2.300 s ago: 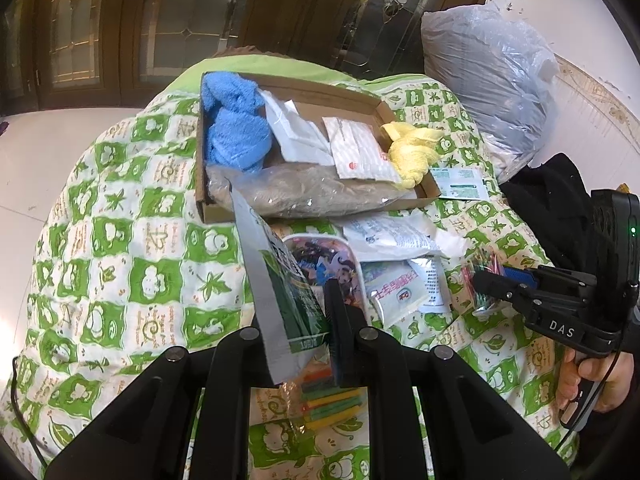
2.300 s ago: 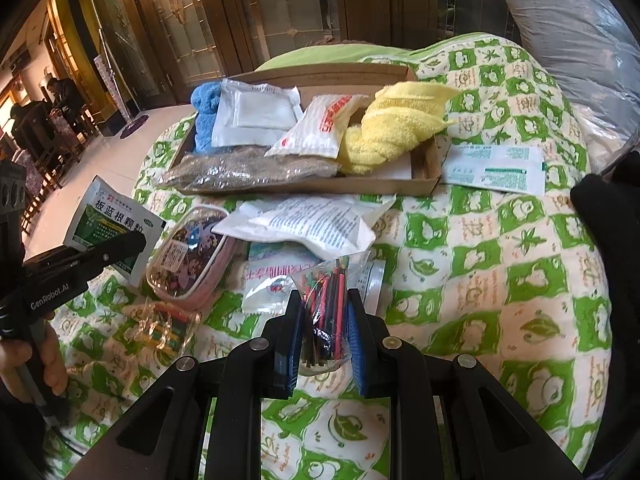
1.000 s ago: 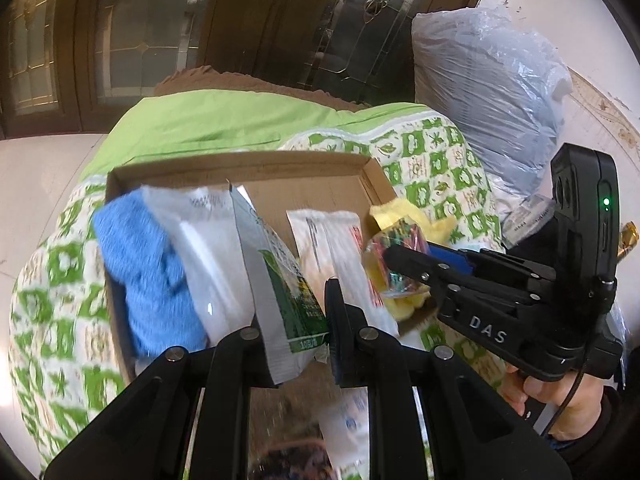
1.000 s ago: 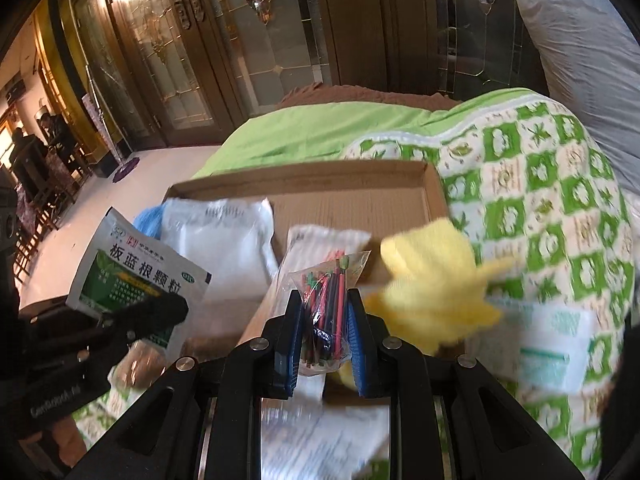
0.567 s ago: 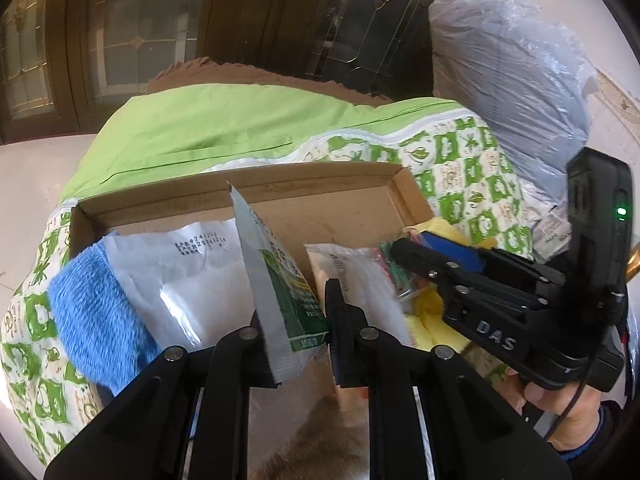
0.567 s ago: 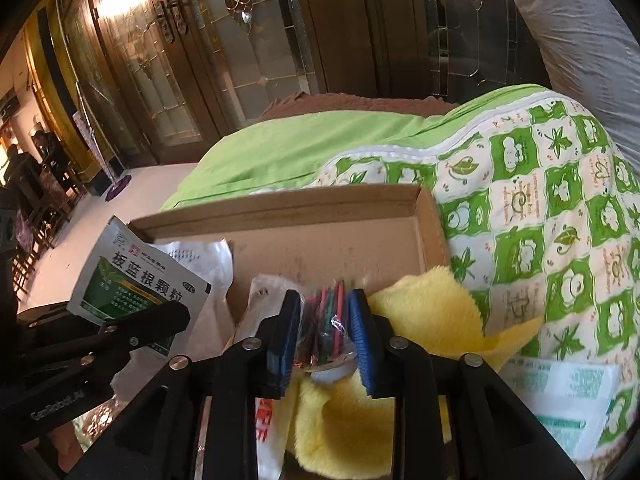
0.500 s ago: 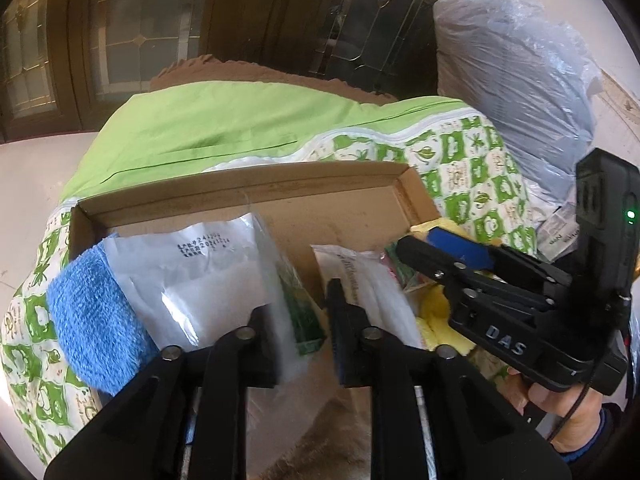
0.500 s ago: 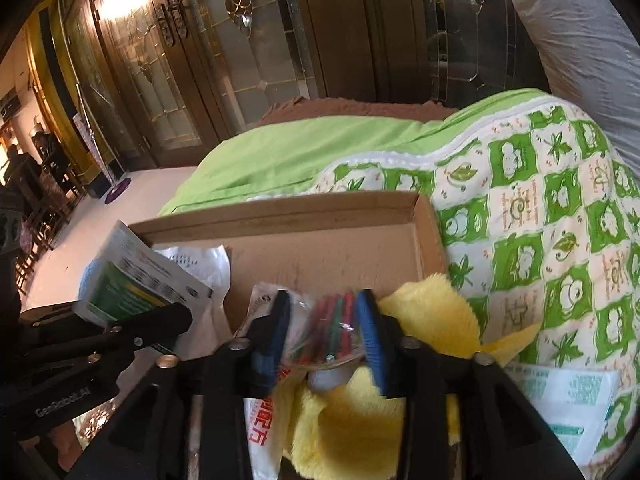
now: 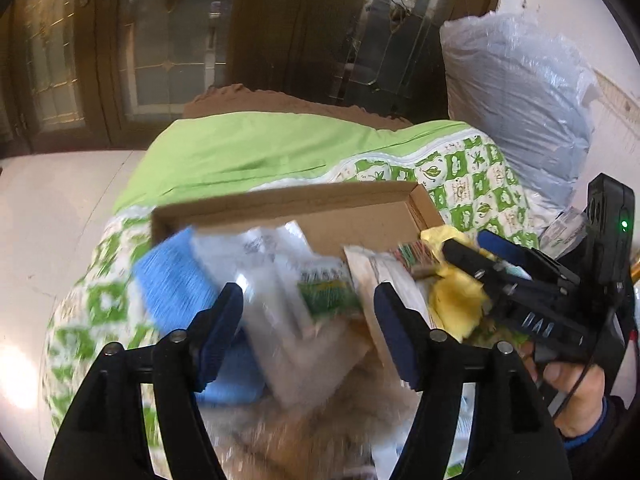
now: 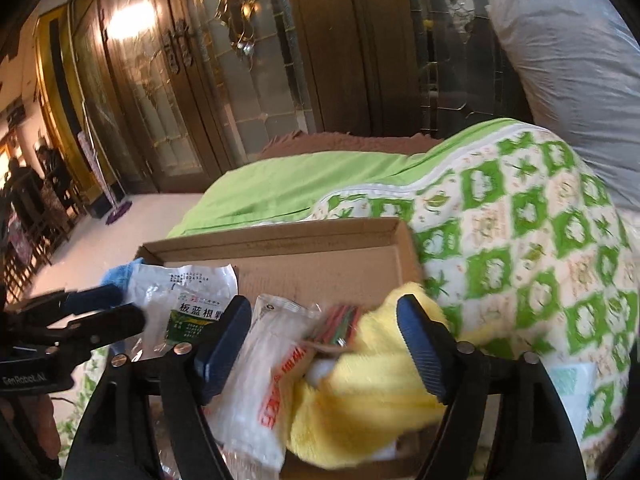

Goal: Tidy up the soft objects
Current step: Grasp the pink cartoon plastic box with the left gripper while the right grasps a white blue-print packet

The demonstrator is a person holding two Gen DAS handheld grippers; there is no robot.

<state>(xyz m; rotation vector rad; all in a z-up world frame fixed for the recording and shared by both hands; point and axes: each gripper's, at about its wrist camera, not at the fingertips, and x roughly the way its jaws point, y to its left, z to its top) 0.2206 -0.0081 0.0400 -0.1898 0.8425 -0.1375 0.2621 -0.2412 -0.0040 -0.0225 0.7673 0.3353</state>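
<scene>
Both hand-held grippers, left (image 9: 308, 312) and right (image 10: 324, 332), have just been opened wide, so the green sachet (image 9: 328, 300) and pen packet (image 10: 338, 326) are dropped into the cardboard box (image 10: 320, 268).

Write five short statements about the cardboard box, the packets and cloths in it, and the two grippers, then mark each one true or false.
1. Both the left gripper and the right gripper have their jaws apart, having just been opening, and neither grips anything. True.
2. The green-and-white sachet is clamped between the left gripper's fingers. False: it lies loose in the cardboard box.
3. The yellow cloth lies at the box's right end. True.
4. The blue cloth lies on top of the yellow cloth. False: it is at the opposite, left end.
5. The box sits on a bare wooden table. False: it rests on a green-and-white patterned quilt.
</scene>
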